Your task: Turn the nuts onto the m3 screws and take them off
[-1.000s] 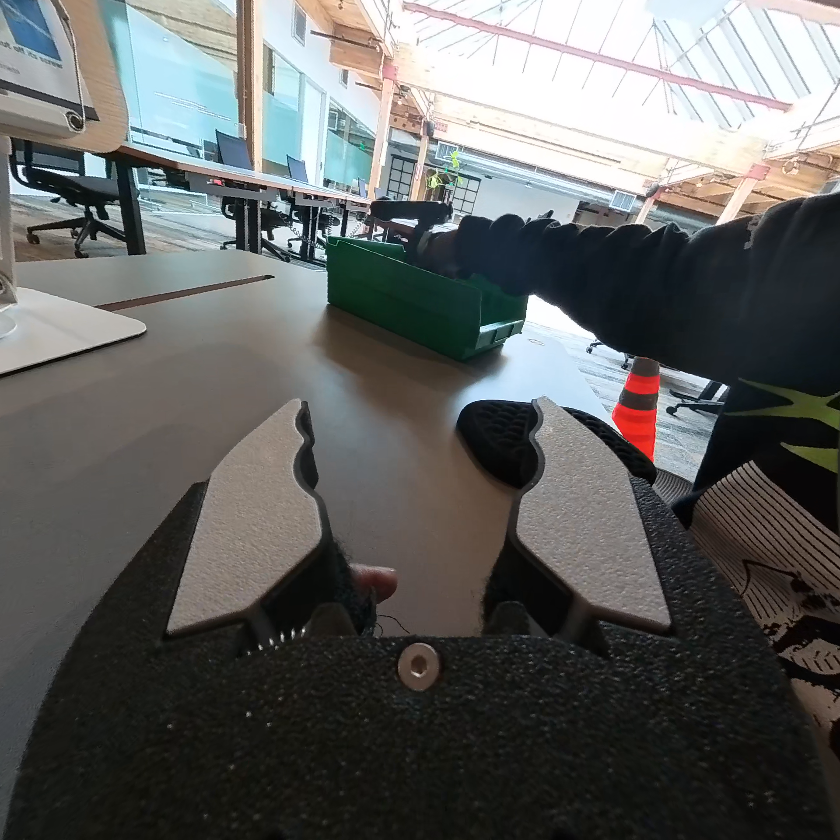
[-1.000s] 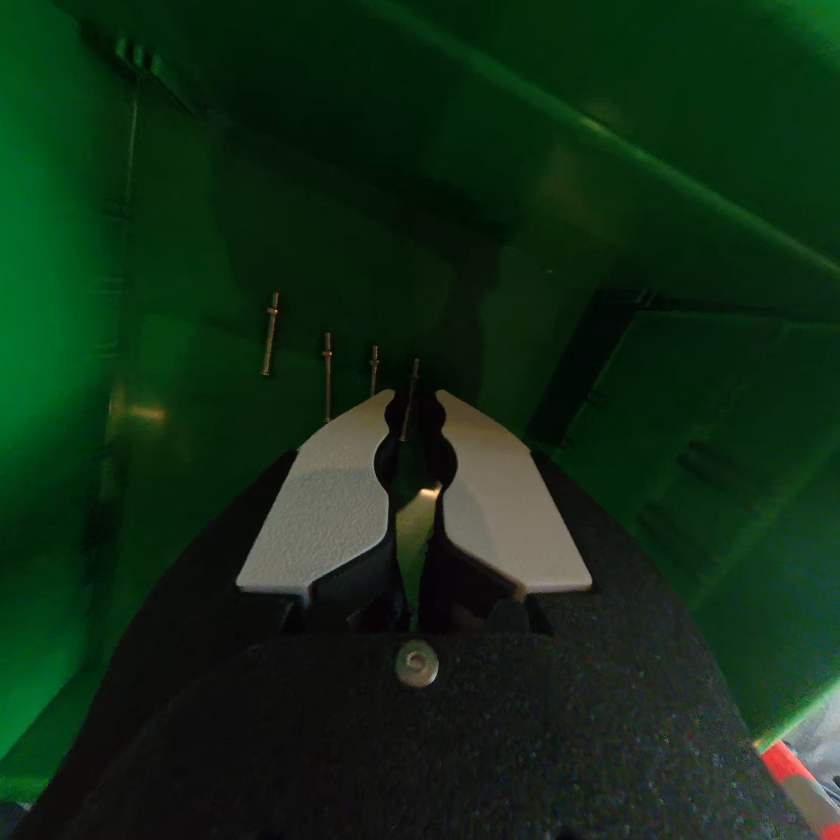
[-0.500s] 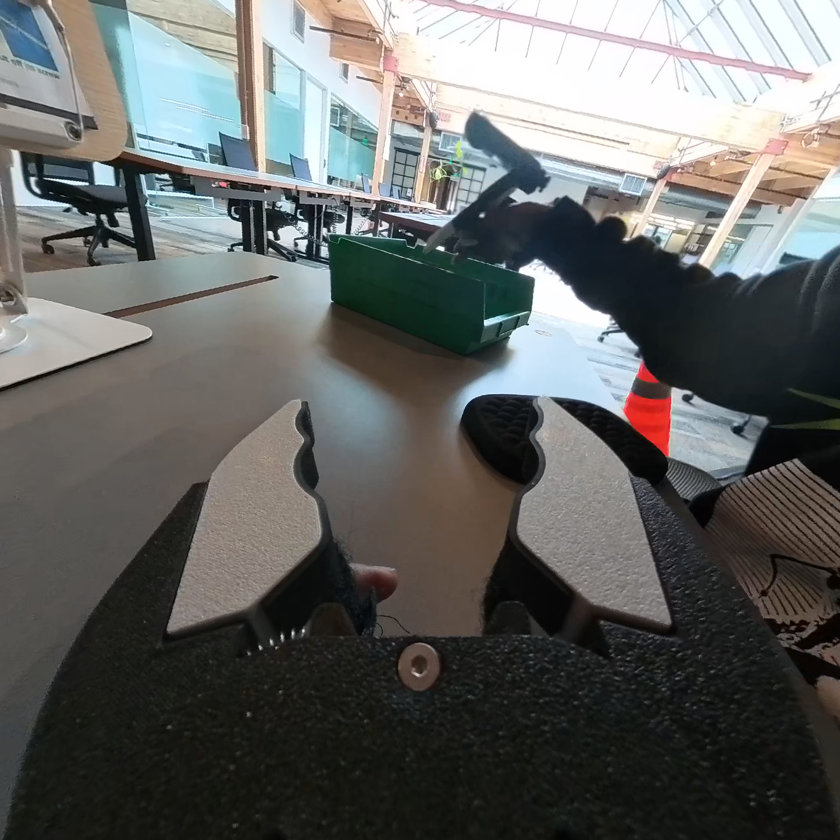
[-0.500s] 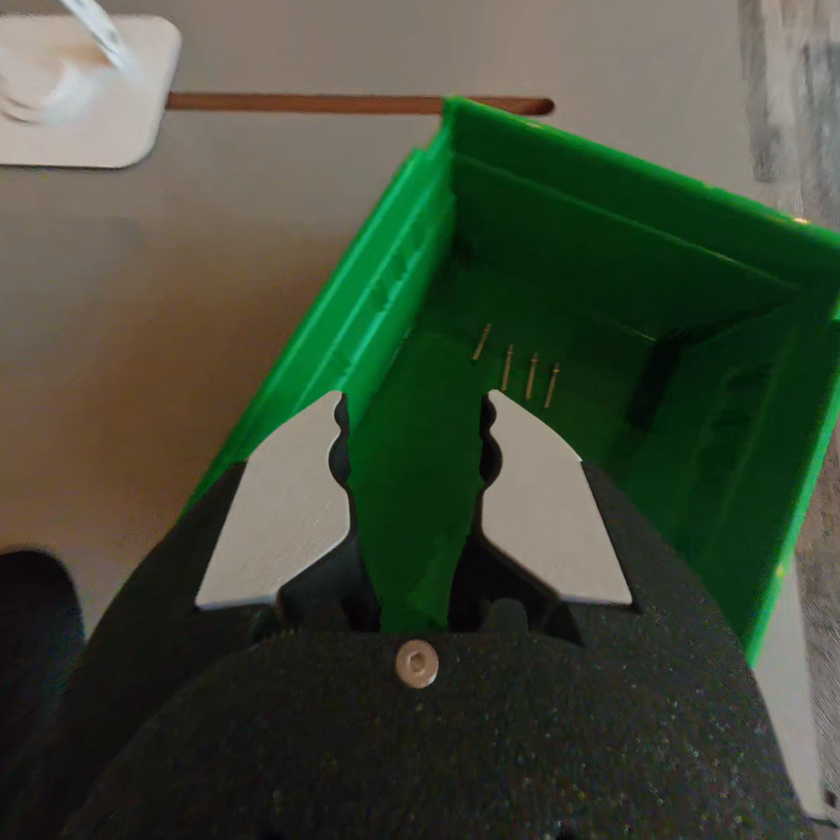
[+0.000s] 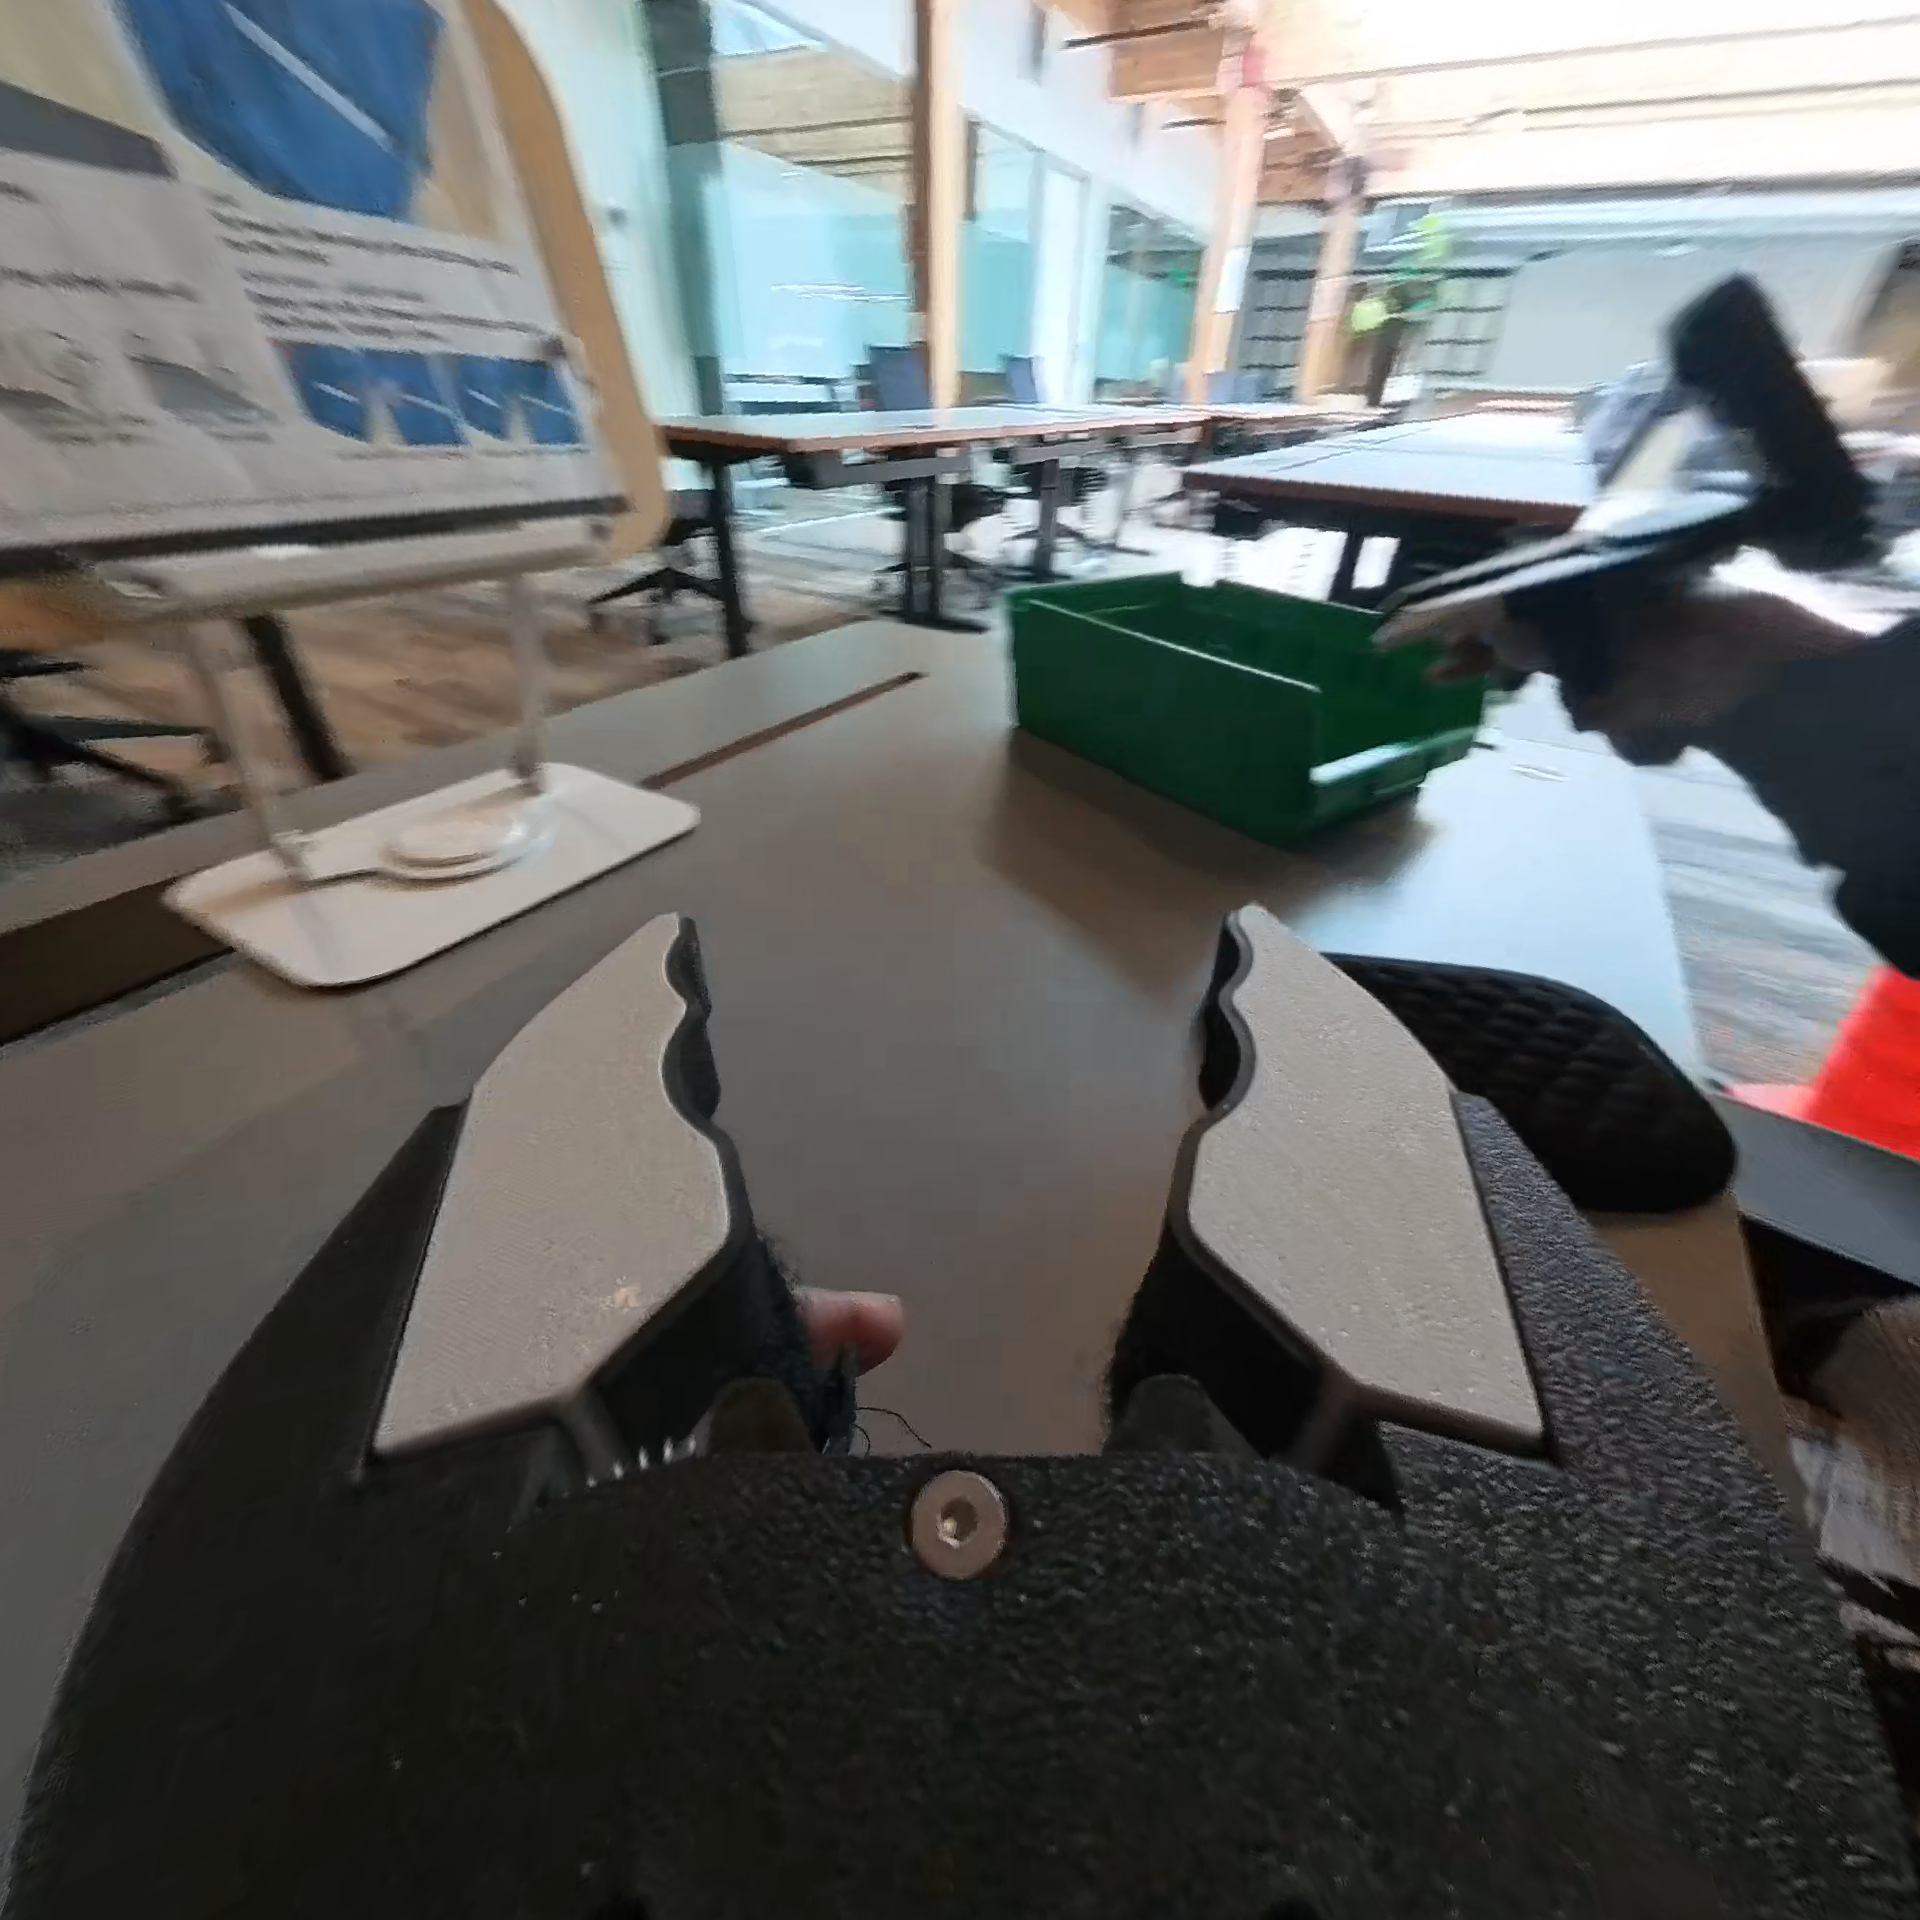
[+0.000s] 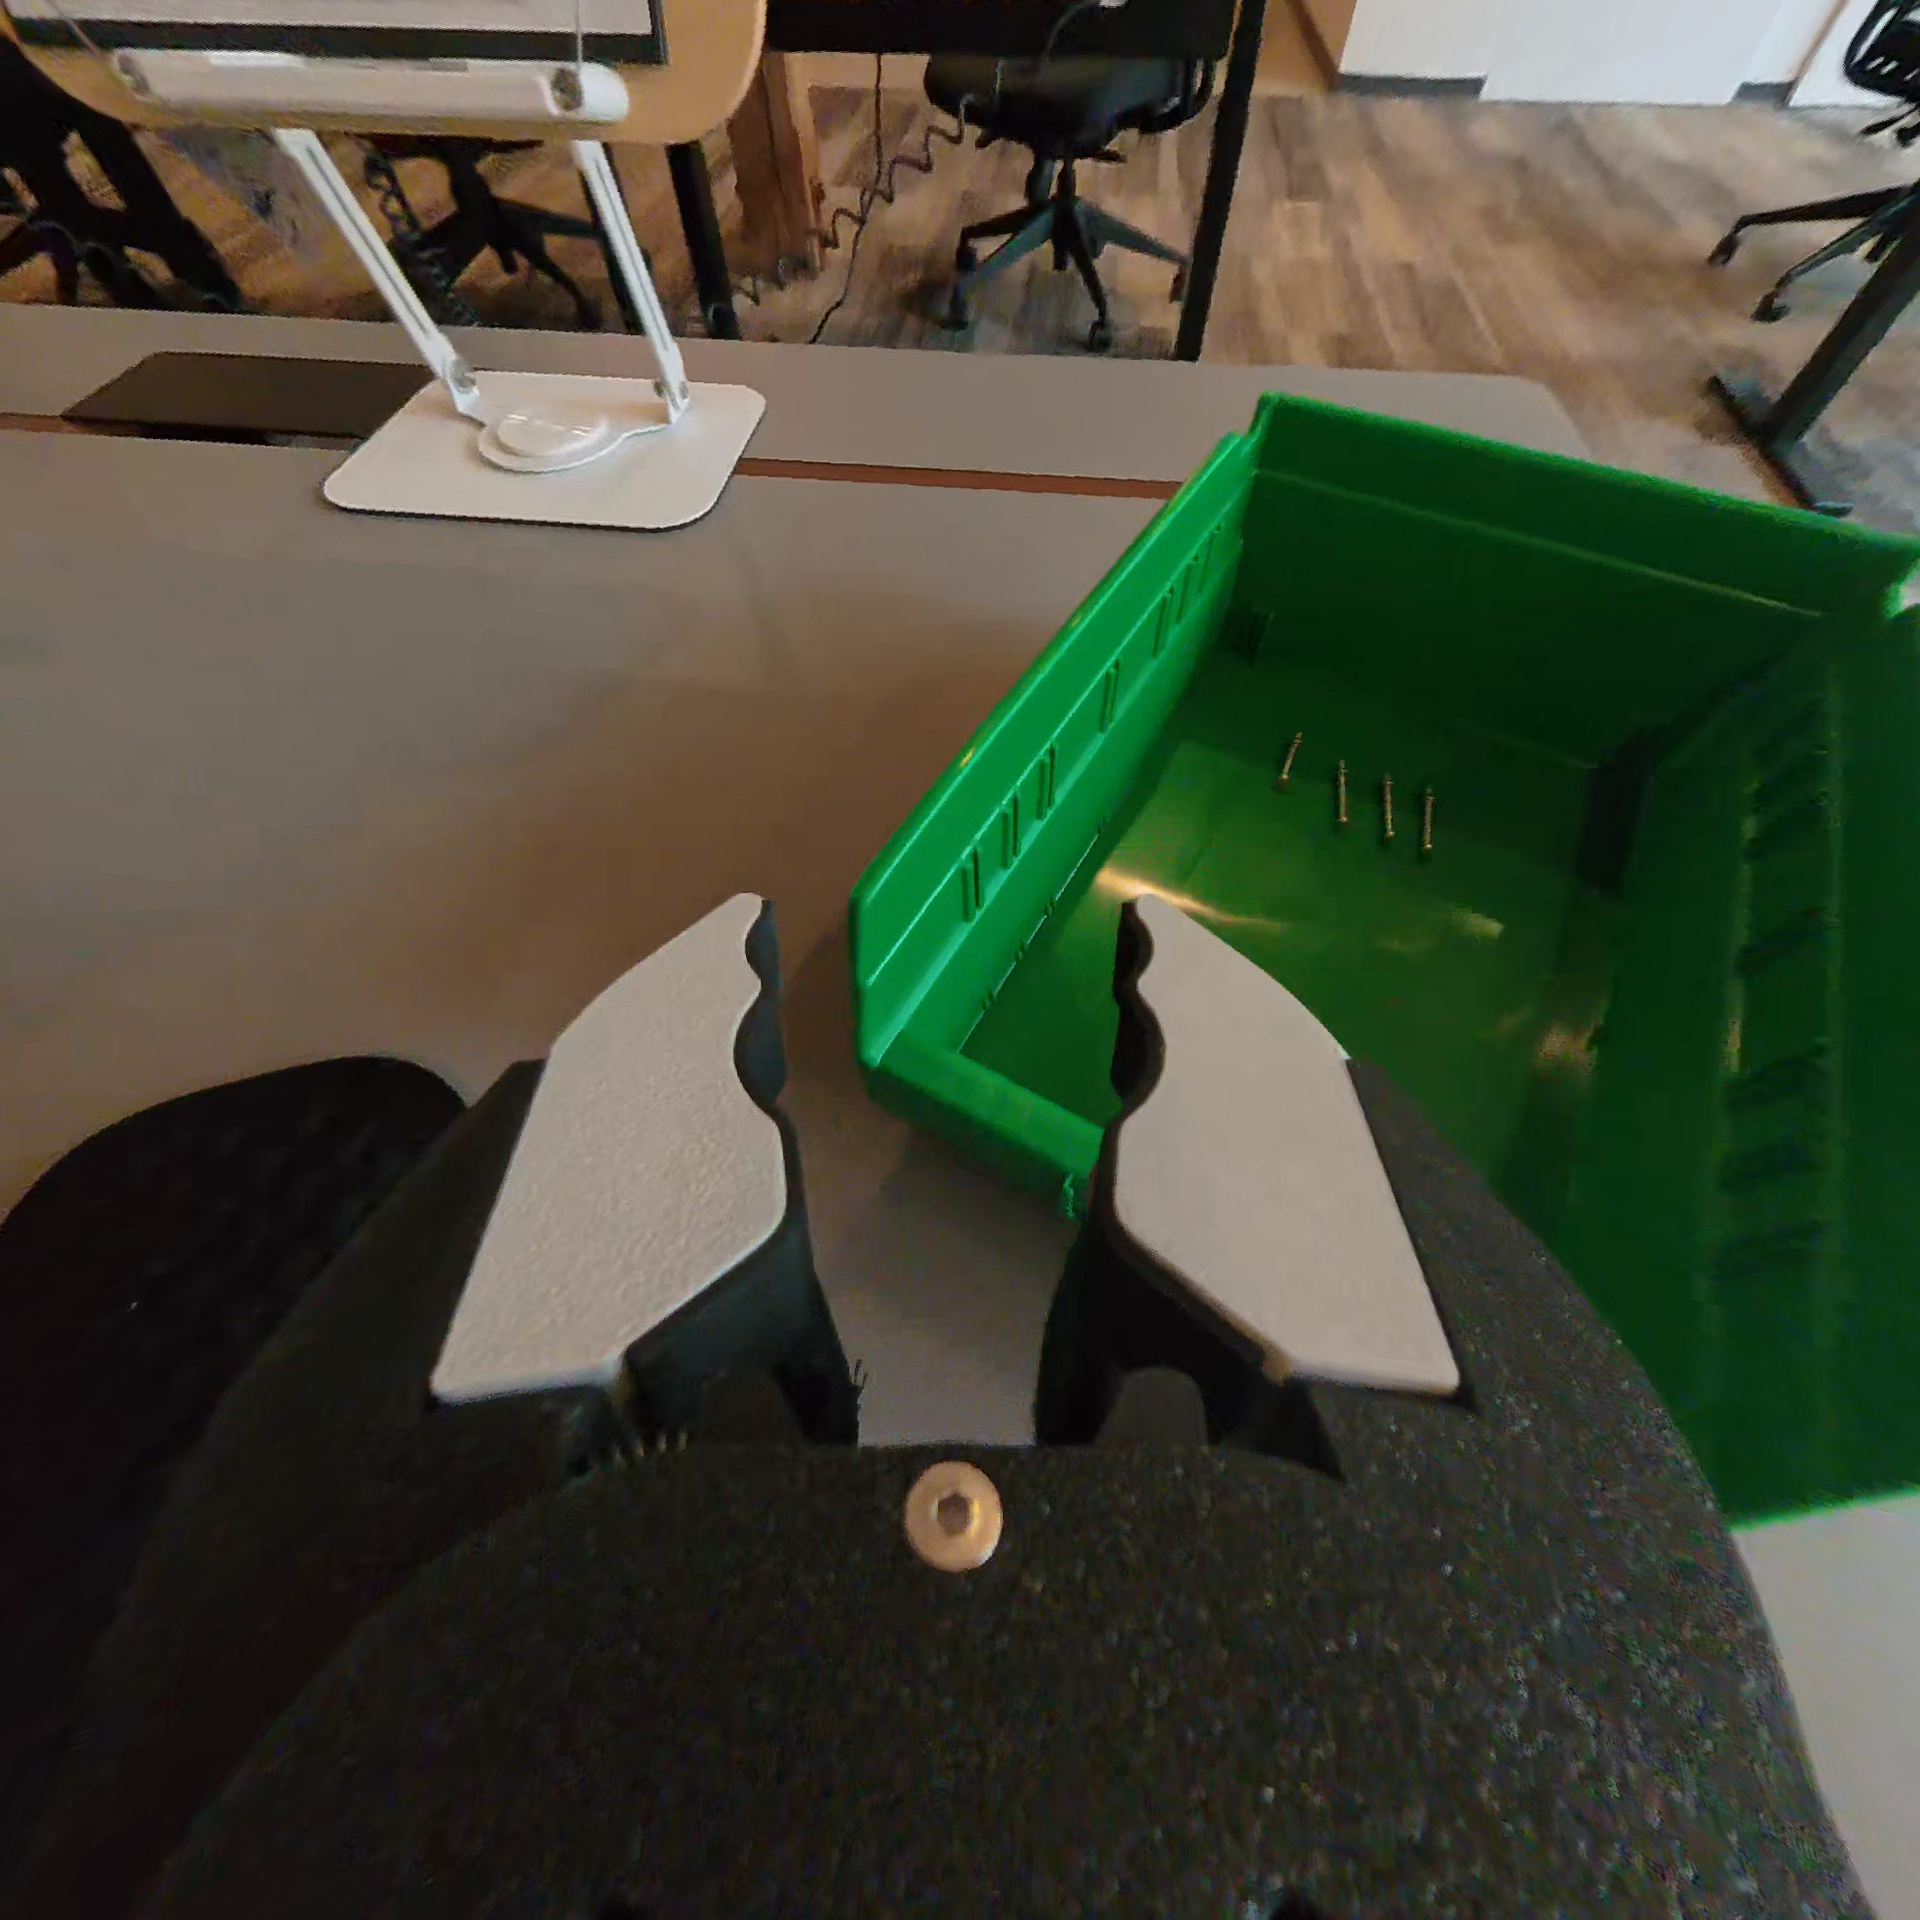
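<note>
Open-plan office, rows of desks and swivel chairs behind, and up front a grey-brown table [image 6: 416, 790] carrying a green bin [image 6: 1039, 831] as the landmark. Down on the bin's floor, near its far wall: four m3 screws [image 6: 1361, 795], side by side, roughly parallel, apart from each other. No loose nuts to be seen; whether any sit on the shanks, too small to tell. Left of the bin, a white stand base [image 6: 540, 457] under a tilted board.

Right gripper [image 6: 940, 920] poised above the bin's near corner, fingers spread moderately, nothing between them, near wall of the bin showing in the gap. Left gripper [image 5: 956, 935] low over the table, well short of the bin, fingers spread wide, bare tabletop between.

Handling, by judgement: thin, stiff steel, very light, smooth and ready to roll or skate across the slick plastic floor. Not fragile, but easy to flick away or lose. Best taken across the shank near the middle, pads square to its length, one screw singled out from its neighbours. Tight spacing and bin walls likely to crowd the fingers.
</note>
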`<state>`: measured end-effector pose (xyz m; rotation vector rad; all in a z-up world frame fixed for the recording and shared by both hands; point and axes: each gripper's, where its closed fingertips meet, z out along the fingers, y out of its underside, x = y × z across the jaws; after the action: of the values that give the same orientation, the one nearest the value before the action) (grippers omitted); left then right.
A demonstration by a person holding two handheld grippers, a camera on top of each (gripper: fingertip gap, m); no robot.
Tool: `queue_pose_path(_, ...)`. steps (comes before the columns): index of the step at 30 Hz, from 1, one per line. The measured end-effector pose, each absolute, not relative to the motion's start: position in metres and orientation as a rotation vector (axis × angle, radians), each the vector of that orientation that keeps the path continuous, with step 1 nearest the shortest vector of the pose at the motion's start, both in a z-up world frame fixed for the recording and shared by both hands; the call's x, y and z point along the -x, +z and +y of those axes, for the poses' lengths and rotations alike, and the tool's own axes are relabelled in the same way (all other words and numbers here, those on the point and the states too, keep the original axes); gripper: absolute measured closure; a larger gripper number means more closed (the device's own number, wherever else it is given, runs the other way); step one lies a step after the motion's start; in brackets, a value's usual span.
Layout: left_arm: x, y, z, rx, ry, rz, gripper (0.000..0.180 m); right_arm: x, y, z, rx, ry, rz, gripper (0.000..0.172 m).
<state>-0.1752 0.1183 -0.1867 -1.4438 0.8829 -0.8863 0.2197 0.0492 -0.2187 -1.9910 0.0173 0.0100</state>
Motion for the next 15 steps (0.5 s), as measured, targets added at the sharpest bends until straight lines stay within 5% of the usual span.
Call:
queue_pose_path(7, 0.278, -0.169, 0.113, 1.577, -0.319, 0.494, 0.091, -0.2, -0.228, 0.046, 1.931, -0.072, 0.006, 0.101)
queue_pose_path(15, 0.351, -0.229, 0.119, 1.815, -0.117, 0.298, 0.096, -0.196, -0.246, 0.06, 1.938, -0.178, -0.003, 0.099)
